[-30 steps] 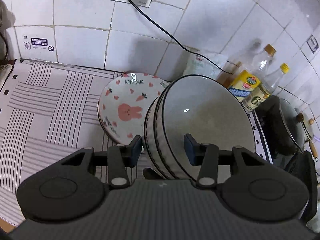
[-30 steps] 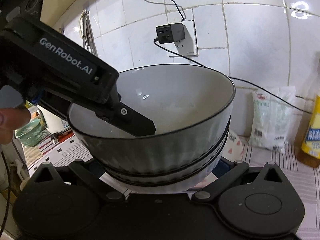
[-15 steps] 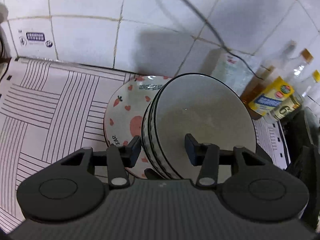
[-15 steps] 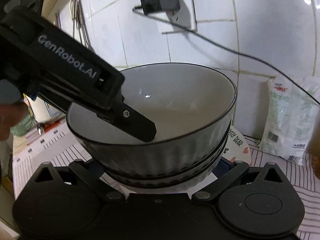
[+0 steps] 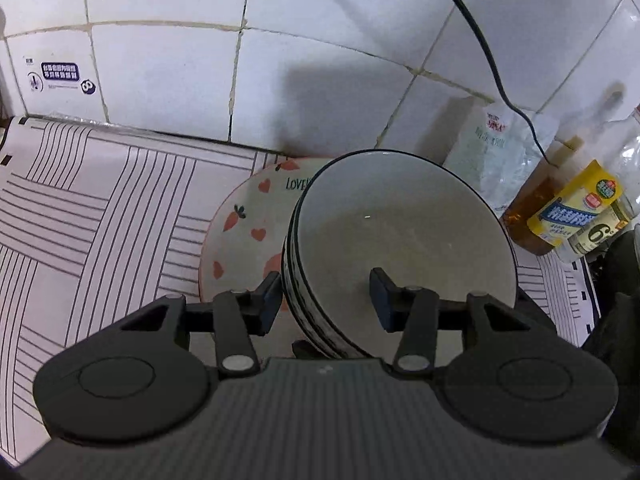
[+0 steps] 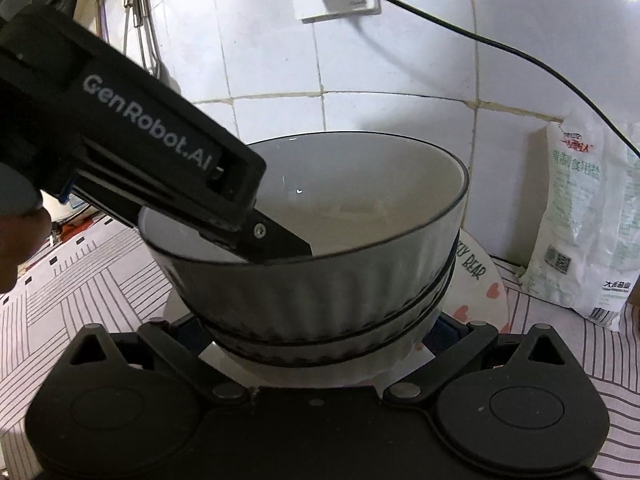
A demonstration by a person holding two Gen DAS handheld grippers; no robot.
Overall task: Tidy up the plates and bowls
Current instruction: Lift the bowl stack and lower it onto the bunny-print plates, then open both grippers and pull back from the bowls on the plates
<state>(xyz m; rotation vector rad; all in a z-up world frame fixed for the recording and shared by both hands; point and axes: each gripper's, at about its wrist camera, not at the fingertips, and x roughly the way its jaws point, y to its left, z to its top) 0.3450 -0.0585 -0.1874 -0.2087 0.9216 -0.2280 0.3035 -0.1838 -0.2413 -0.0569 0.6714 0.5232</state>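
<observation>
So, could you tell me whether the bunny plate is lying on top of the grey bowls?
No, the plate lies on the mat beneath and behind the stacked bowls, which the left gripper grips by the rim.

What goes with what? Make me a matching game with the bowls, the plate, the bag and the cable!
Things:
1. bowls
2. plate
3. bag
4. cable

Looks:
A. black and thin
B. red hearts and carrots
C. grey, stacked, dark rims
D. white with green writing

Pairs: 1-C, 2-B, 3-D, 4-A
</observation>
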